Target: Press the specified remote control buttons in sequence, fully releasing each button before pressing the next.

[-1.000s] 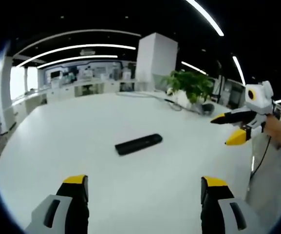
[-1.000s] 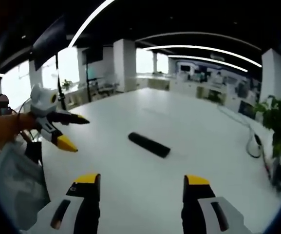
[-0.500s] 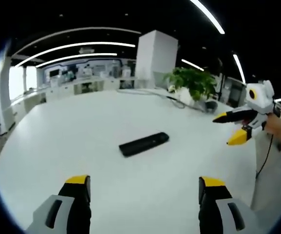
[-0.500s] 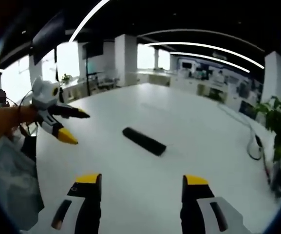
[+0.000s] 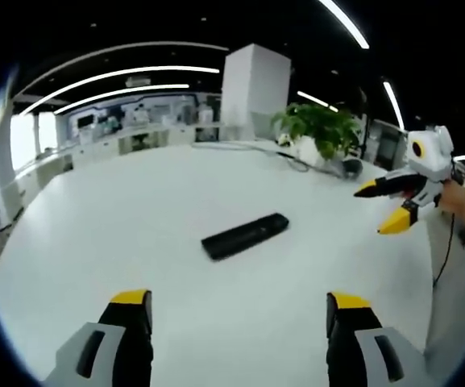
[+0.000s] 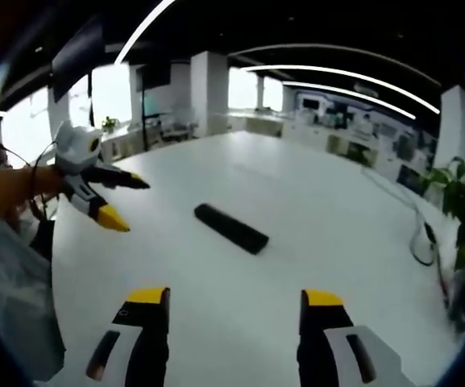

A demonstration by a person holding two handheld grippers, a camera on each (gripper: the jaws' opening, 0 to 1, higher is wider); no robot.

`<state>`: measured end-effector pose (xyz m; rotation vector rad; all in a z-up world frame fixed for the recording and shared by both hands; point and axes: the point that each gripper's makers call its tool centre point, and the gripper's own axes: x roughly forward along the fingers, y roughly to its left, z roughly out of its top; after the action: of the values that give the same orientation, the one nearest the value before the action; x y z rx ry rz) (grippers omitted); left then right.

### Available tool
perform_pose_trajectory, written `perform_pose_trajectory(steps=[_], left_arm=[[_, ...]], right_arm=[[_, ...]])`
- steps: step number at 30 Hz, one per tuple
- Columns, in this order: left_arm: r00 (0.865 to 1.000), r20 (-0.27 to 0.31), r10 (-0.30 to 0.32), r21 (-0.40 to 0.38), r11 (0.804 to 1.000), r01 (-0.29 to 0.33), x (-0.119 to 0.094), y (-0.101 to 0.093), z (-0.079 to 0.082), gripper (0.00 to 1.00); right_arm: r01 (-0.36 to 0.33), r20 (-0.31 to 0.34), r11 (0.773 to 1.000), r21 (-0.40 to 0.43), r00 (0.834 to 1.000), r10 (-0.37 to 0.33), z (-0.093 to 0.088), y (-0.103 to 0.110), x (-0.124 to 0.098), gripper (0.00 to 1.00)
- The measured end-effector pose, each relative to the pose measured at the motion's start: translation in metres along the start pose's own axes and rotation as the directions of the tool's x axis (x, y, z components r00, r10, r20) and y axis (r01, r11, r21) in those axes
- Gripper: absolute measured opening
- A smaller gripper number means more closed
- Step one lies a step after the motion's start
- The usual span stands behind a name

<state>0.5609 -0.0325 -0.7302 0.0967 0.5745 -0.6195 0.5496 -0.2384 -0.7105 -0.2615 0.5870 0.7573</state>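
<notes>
1. Left gripper view showed the black remote control (image 5: 245, 235) lying flat on the white surface (image 5: 135, 210), slightly further right in the picture than a second before as the camera shifted; its buttons were too small to make out.
2. Left gripper (image 5: 230, 302) held its fingers apart above the surface, well short of the remote.
3. Right gripper (image 6: 232, 300) likewise had its fingers apart; the remote lay ahead.
4. Potted plant (image 5: 317, 129) stood at the far edge.

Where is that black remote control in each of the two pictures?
Left gripper view: the black remote control lies on the white table, just right of centre, above and between the open jaws.
Right gripper view: it lies at centre, slanting down to the right.
Shared landmark: the potted plant at the table's edge.
</notes>
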Motion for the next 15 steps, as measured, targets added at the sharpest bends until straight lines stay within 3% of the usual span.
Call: perform_pose_trajectory(steps=[15], left_arm=[[1.000, 0.014, 0.000, -0.016, 1.000, 0.000, 0.018, 0.009, 0.009, 0.90]], right_arm=[[-0.006, -0.017, 1.000, -0.008, 1.000, 0.005, -0.002, -0.014, 0.019, 0.61]])
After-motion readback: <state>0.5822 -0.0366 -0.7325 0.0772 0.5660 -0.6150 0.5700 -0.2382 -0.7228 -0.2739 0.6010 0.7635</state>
